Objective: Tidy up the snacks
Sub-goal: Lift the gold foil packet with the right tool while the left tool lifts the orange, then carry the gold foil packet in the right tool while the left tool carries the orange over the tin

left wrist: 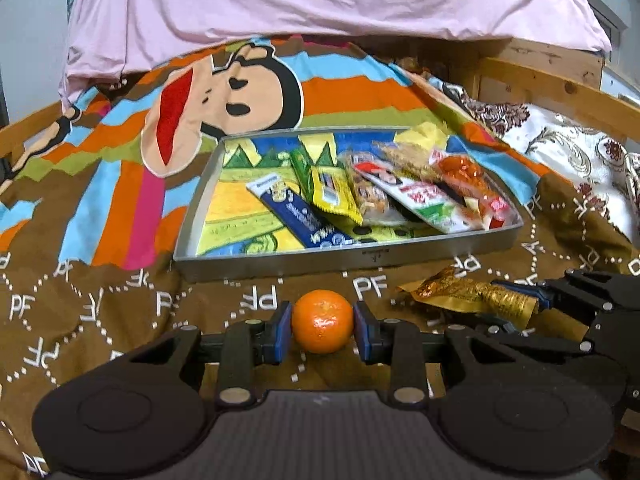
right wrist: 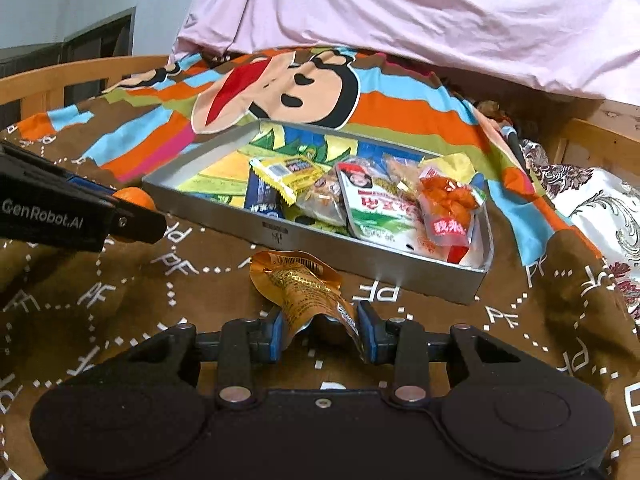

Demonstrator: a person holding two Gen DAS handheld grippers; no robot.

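Observation:
My left gripper (left wrist: pixel 322 323) is shut on a small orange mandarin (left wrist: pixel 322 320), held just above the brown blanket in front of the tray. The same mandarin (right wrist: pixel 136 196) peeks out behind the left gripper's body at the left of the right wrist view. My right gripper (right wrist: pixel 322 330) is shut on the near end of a gold snack packet (right wrist: pixel 308 288); its blue pads pinch the crumpled foil. That gold packet (left wrist: pixel 468 292) lies to the right of the mandarin in the left wrist view. The grey metal tray (left wrist: pixel 320 258) holds several snack packets, bunched toward its right side.
The tray (right wrist: pixel 360 258) rests on a colourful cartoon blanket (left wrist: pixel 120 200) over a bed. A pink sheet (left wrist: pixel 320 0) hangs behind. Wooden bed rails (left wrist: pixel 560 92) run along the right and left. A patterned white cloth (right wrist: pixel 600 208) lies at the right.

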